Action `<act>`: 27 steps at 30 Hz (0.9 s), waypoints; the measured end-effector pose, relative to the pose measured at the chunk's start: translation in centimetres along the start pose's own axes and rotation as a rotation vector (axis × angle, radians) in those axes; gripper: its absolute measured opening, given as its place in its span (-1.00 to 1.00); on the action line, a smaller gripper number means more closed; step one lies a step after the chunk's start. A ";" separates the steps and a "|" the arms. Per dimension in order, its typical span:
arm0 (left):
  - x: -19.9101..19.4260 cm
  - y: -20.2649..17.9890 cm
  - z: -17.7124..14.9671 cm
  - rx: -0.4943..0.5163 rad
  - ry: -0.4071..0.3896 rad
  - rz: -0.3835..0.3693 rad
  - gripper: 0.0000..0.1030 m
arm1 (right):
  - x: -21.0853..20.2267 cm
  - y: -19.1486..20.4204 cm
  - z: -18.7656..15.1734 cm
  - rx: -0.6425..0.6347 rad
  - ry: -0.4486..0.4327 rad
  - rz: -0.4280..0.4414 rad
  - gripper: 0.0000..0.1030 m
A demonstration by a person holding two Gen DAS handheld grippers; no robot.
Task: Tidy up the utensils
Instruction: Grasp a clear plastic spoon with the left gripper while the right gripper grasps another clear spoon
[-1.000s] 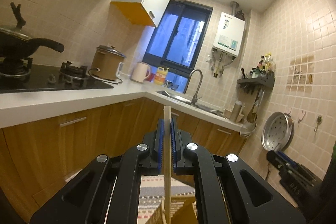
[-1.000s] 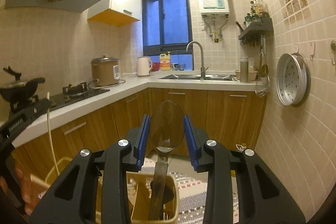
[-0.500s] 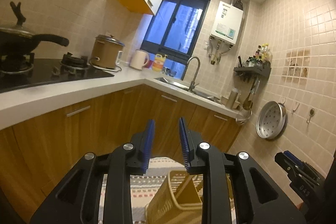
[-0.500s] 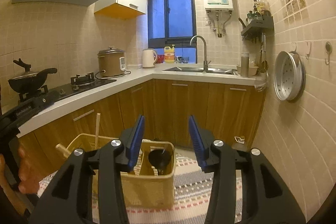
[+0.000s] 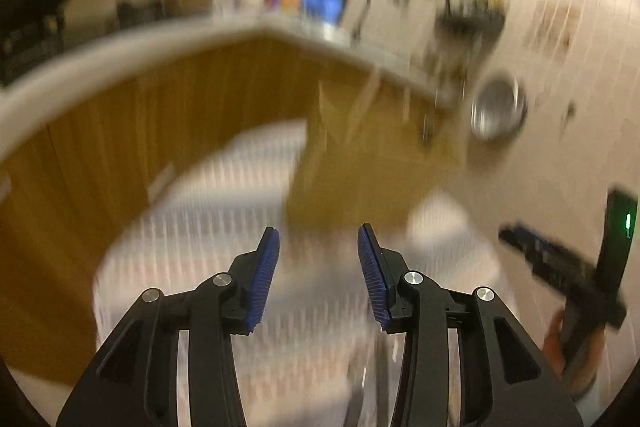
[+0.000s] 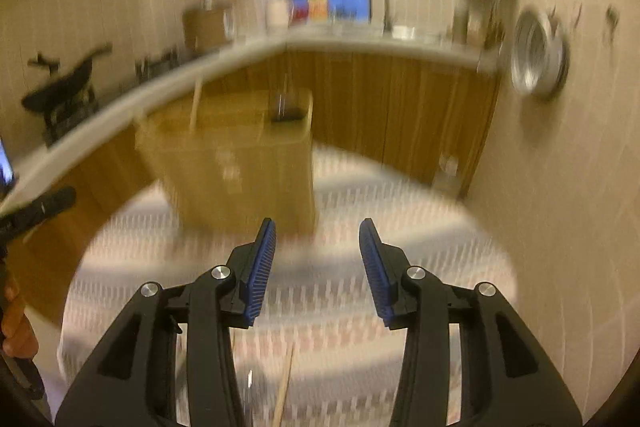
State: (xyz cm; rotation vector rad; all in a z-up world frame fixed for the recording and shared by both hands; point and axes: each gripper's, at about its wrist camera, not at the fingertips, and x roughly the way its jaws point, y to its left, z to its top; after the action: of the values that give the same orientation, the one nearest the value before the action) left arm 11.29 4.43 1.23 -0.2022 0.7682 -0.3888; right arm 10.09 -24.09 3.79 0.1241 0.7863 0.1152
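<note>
A yellow utensil basket (image 6: 232, 167) stands on the striped mat (image 6: 400, 267); a wooden stick (image 6: 195, 105) and a dark ladle (image 6: 286, 107) stand in it. My right gripper (image 6: 317, 223) is open and empty, short of the basket and tilted down at the mat. A thin chopstick (image 6: 286, 387) and a small metal piece (image 6: 249, 379) lie on the mat below it. The left wrist view is blurred: the basket (image 5: 352, 167) is ahead, and my left gripper (image 5: 317, 229) is empty, its jaws opening. Blurred metal pieces (image 5: 366, 383) lie under it.
Wooden cabinets (image 6: 400, 107) under a white counter (image 6: 380, 45) run behind the basket. A tiled wall with a hanging steel steamer tray (image 6: 538, 57) is to the right. A hand (image 5: 572, 351) holds the other gripper (image 5: 560, 267) at the right edge of the left view.
The left gripper let go of the wooden stick and the right one of the ladle; both now stand in the basket. Both grippers opened, drew back and tipped down toward the mat.
</note>
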 end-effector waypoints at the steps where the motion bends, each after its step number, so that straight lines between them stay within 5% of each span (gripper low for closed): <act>1: 0.7 0.0 -0.9 0.010 0.053 -0.005 -0.24 | 0.5 0.0 -0.7 0.006 0.041 0.015 -0.22; 6: 5.5 -1.4 -5.4 0.092 0.294 -0.004 -0.24 | 3.2 1.0 -3.4 -0.005 0.215 0.064 -0.22; 16: 8.5 -4.8 -6.5 0.183 0.354 0.079 0.00 | 3.2 1.2 -4.6 0.007 0.282 0.076 -0.22; 21: 9.4 -6.4 -6.6 0.228 0.372 0.151 0.01 | 4.8 1.4 -3.7 0.081 0.388 0.205 -0.22; 24: 9.8 -6.5 -6.2 0.224 0.385 0.154 -0.25 | 6.0 2.6 -3.2 0.082 0.421 0.224 -0.22; 25: 10.0 -6.6 -6.0 0.229 0.391 0.166 -0.59 | 6.3 2.9 -3.1 0.081 0.424 0.217 -0.22; 27: 10.4 -6.6 -5.6 0.231 0.396 0.176 -0.62 | 6.6 3.2 -2.9 0.082 0.425 0.195 -0.22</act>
State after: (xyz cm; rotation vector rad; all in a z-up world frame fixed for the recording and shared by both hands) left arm 12.32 -6.05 -7.26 0.1649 1.1127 -0.3505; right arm 12.48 -19.74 -2.41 0.2600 1.2033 0.3006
